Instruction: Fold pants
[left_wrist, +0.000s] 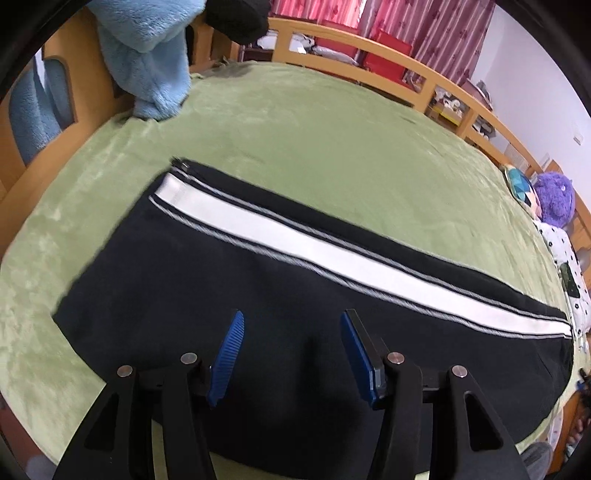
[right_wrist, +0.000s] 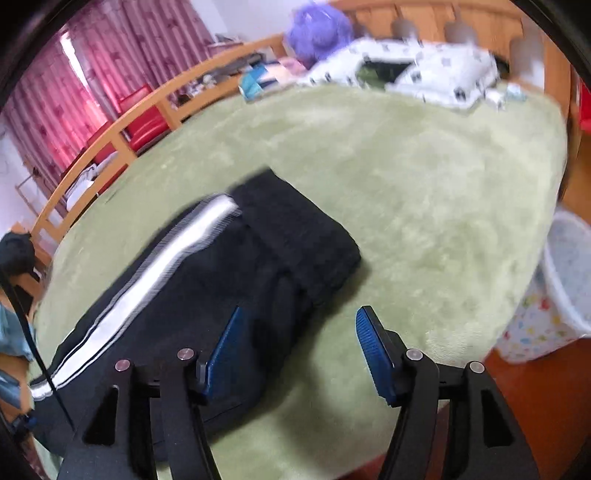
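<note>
While the pants (left_wrist: 258, 280) lie partly folded on the green bed (left_wrist: 332, 140), both the left gripper (left_wrist: 291, 354) and right gripper (right_wrist: 295, 350) hover above them, fingers apart, holding nothing. A one-layer pinch could undo the fold. What the white basket (right_wrist: 569, 280) holds cannot be seen.

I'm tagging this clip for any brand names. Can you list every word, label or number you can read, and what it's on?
None can be read.
Pants: only a plain white stripe, no lettering.
Clutter behind the bed rail: too small and blurred to tell any print.
Spotted bedding: a blurred pattern, no text.
</note>
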